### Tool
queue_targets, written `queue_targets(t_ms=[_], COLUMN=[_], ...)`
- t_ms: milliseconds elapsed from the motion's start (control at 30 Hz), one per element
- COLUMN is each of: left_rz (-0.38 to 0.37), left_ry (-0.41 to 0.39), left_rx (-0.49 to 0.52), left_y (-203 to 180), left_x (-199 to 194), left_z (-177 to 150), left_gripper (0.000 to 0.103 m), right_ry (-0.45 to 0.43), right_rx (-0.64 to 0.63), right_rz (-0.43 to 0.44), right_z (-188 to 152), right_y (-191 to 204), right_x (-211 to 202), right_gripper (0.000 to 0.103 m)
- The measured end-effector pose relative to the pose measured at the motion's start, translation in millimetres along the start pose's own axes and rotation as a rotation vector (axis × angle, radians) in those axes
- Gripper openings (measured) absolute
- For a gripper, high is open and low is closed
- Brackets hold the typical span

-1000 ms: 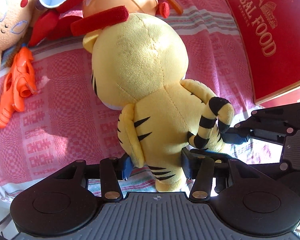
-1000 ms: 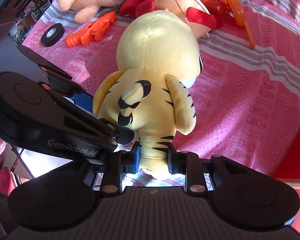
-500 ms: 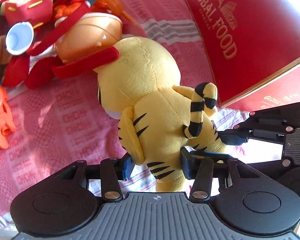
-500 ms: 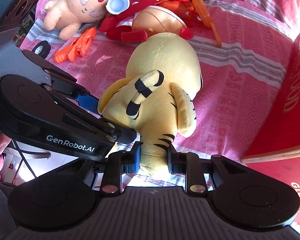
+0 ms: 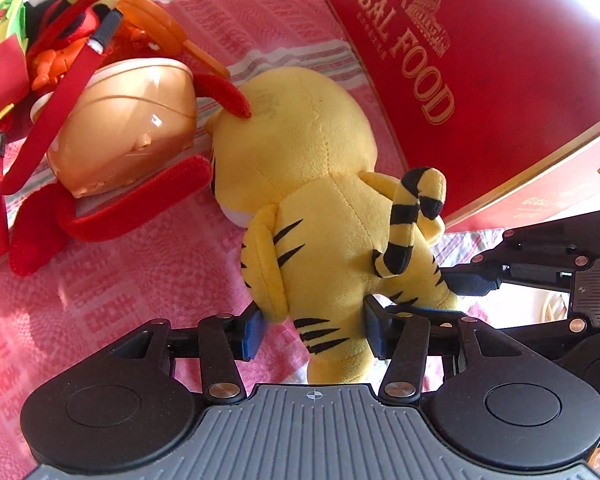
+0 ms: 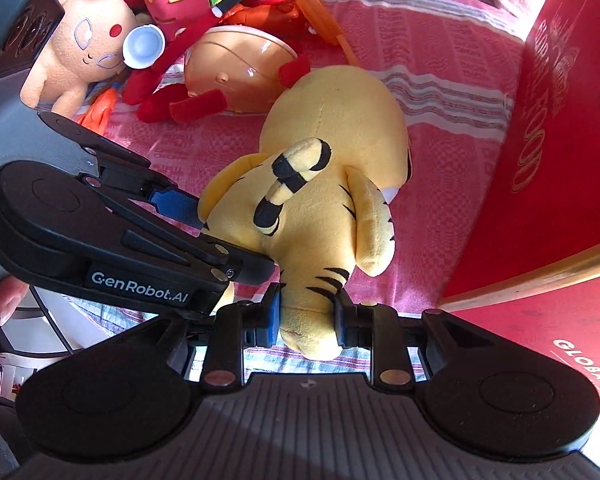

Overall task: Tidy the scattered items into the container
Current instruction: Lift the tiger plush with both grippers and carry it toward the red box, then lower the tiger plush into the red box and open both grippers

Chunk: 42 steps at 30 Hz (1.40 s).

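The soft, light tiger plush [image 5: 312, 216] is pinched at its legs by both the left tongs [image 5: 314, 330] and the right tongs [image 6: 306, 318], where the stuffing is judged to give.

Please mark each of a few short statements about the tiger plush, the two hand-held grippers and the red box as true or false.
1. Both hand-held grippers are closed on the tiger plush. True: the left hand-held gripper and the right hand-held gripper each pinch a leg.
2. The plush faces the cameras. False: its back and striped tail face them.
3. The red box reads "GLOBAL FOOD". True.
4. The plush lies inside the red box. False: it is held over the pink cloth, beside the box.
5. The peach plush is in the left hand-held gripper. False: it lies in the toy pile.
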<state>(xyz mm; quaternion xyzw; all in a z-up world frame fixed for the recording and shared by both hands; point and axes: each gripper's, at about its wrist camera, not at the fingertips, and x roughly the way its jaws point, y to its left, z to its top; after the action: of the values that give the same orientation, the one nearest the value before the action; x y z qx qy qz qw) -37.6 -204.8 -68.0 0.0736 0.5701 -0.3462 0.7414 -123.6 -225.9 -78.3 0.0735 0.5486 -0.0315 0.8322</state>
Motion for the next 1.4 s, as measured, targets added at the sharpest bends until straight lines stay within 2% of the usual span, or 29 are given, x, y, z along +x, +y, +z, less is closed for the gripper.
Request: queue_targets(t_ms=[133,167,233,300,600,800,1100,1300,1400], left_rz=[0.018,0.018,-0.02,-0.005,-0.031,-0.052,-0.049,-0.004,-0.006], left_ry=[0.043,0.056,0.087,0.09,-0.048,-0.139,-0.235,-0.339,-0.386], left_rx=[-0.02,-0.022,-0.027,0.01,0.081,0.082,0.1,0.157,0.172], left_y=[9,10,10,3,-12,-14,-17,-52,-80], left_x=[10,14,23,22,-23,-51,-99,-142,-155], left_z=[-2,-2,1,4,23,46,83,119,142], left_gripper=[0.065,0.063,0.045,0.041,0.04,0.04,0.04,0.04,0.041], right_ry=[0.01,0.013,0.027,0.036,-0.062,-0.141,-0.237,-0.362,-0.423], right_rx=[0.022,0.037,0.061,0.068,0.067,0.068,0.021,0.0,-0.012], right_rz=[0.003,0.003,-0.015,-0.039,-0.076,-0.127,-0.164,-0.18,-0.201], right_z=[-3,-4,-2,-2,12,37,74,92,101], right_y=[3,3,4,7,6,2,13,-4,-27], right_x=[8,10,17,19,-23,-49,-91,-140,-167], right_gripper=[0.03,0.029,0.029,0.028,0.028,0.028,0.028,0.028,0.028])
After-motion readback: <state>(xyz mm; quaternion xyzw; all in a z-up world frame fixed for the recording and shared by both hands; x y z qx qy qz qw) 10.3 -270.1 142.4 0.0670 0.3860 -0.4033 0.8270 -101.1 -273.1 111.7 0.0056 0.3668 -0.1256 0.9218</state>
